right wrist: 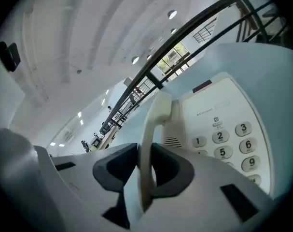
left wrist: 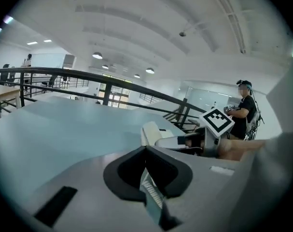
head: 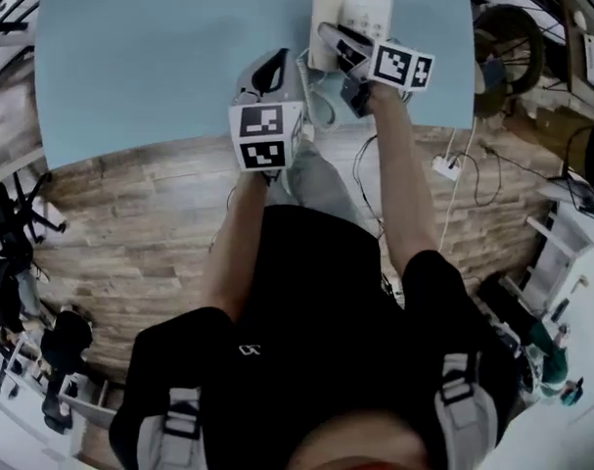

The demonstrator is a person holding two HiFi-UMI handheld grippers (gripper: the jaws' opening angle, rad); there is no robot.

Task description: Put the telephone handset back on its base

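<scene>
A cream telephone base [head: 365, 8] with a keypad [right wrist: 233, 139] lies at the far middle of the light blue table [head: 159, 57]. My right gripper [right wrist: 145, 163] is shut on the cream handset [right wrist: 153, 124], gripping its middle. The handset [head: 338, 39] is tilted over the left side of the base, its far end at the cradle. Whether it touches the base I cannot tell. My left gripper [head: 267, 70] hovers over the table just left of the phone, shut with nothing in it [left wrist: 146, 151]. The left gripper view shows the base [left wrist: 150, 131] and handset [left wrist: 171, 141] to its right.
The coiled cord [head: 321, 104] hangs at the table's near edge between the grippers. A power strip [head: 443, 167] and cables lie on the wooden floor to the right. A person [left wrist: 243, 111] stands far behind a railing [left wrist: 88, 76]. The table stretches away to the left.
</scene>
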